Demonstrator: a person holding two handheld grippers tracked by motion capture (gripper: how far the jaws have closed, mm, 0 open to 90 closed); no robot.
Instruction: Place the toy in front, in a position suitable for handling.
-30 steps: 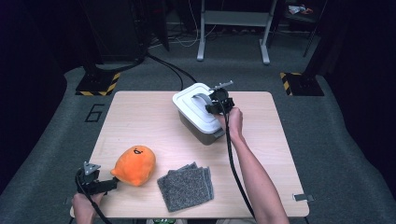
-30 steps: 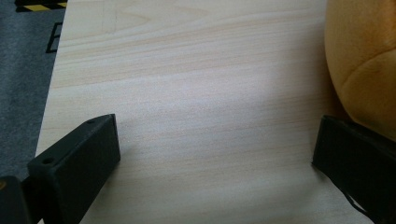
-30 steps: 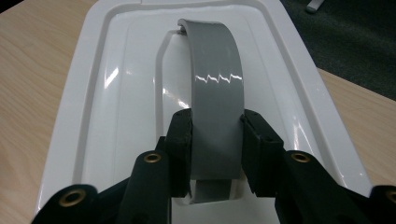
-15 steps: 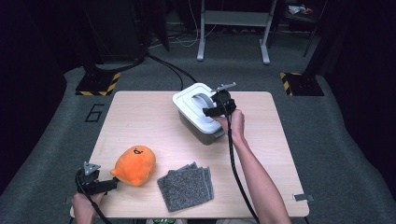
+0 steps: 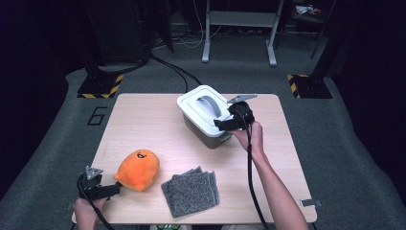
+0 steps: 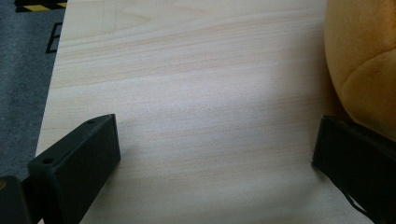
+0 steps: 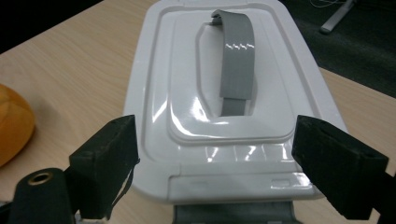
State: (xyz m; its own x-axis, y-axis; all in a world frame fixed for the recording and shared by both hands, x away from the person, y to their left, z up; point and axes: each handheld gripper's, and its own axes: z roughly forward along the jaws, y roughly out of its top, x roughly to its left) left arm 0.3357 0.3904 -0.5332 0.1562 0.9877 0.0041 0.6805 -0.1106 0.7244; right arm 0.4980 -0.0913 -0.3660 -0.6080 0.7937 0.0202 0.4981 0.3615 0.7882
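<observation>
Right tongs (image 5: 221, 125): wide, jaws just opening, empty, at the lidded storage box (image 7: 233, 93). Left tongs (image 5: 111, 190): wide, beside orange plush toy (image 5: 138, 168). Next: likely releasing the box latch.

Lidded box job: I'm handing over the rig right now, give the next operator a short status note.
Right gripper: jaws have just been opening, now wide with nothing between them, at the near end of the white box.
Left gripper: open, resting on the table beside the orange plush toy.
Grey cloth: lies flat at the near edge.
Done: lid sits on the box, grey handle lying flat.
Left: likely the toy and cloth, both untouched.
</observation>
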